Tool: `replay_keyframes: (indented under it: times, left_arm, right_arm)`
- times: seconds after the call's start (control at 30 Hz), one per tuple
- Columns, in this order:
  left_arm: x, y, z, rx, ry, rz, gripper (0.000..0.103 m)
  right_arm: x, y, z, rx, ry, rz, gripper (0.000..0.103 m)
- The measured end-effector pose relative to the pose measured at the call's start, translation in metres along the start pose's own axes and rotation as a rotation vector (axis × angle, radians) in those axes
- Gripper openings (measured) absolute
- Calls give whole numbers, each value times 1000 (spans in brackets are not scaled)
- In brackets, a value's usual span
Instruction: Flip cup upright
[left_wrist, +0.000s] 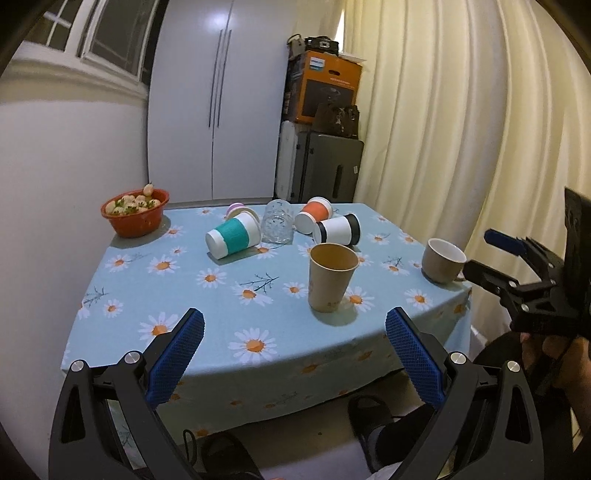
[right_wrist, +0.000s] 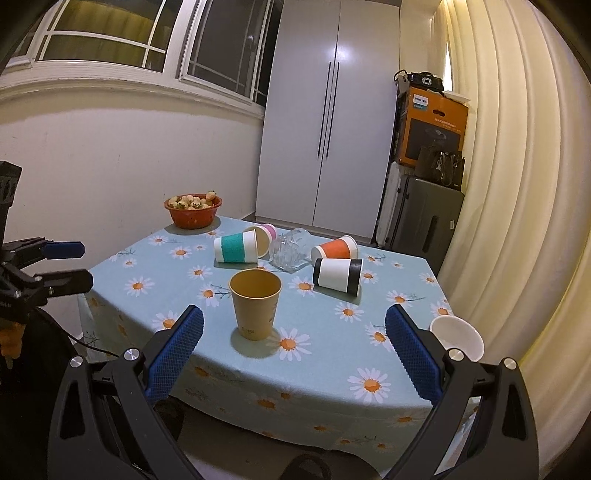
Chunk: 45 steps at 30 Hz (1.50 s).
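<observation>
Several cups lie on their sides at the table's far middle: a teal-banded cup (left_wrist: 233, 240) (right_wrist: 236, 248), a pink cup (left_wrist: 236, 208) (right_wrist: 266, 232) behind it, an orange-banded cup (left_wrist: 314, 215) (right_wrist: 335, 248), a black-banded cup (left_wrist: 338, 229) (right_wrist: 338, 276) and a clear glass (left_wrist: 277, 226) (right_wrist: 290, 251). A brown paper cup (left_wrist: 332, 277) (right_wrist: 255, 302) stands upright nearer me. A beige mug (left_wrist: 441, 260) (right_wrist: 458, 338) stands upright at the right edge. My left gripper (left_wrist: 293, 332) is open and empty over the table's near edge. My right gripper (right_wrist: 293, 332) is open and empty, near the paper cup.
A red bowl of strawberries (left_wrist: 135, 214) (right_wrist: 194, 210) sits at the far left corner. The floral tablecloth (left_wrist: 207, 302) (right_wrist: 332, 354) hangs over the edges. A white cabinet (left_wrist: 218, 103), stacked boxes and a suitcase (left_wrist: 325, 166) stand behind; curtains hang on the right. The other gripper shows at each view's side.
</observation>
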<state>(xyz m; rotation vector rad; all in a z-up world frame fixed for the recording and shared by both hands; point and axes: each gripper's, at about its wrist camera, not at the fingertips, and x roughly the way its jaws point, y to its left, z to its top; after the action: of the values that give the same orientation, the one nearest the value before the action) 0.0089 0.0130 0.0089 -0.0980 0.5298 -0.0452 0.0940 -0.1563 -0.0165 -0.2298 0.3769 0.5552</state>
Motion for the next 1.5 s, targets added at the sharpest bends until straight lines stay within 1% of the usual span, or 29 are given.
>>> replay_keyframes:
  times: [0.07, 0.33, 0.87, 1.5]
  left_arm:
    - [1, -5, -2, 17, 3, 3, 96]
    - [2, -10, -3, 33, 3, 12, 96]
    - [4, -9, -4, 23, 12, 15, 96]
    - [4, -12, -4, 24, 10, 19, 96]
  right_arm:
    - [0, 0, 0, 2, 3, 2, 98]
    - [3, -3, -1, 31, 22, -1, 98]
    - [5, -6, -2, 56, 34, -6, 98]
    - [6, -5, -3, 42, 43, -18, 98]
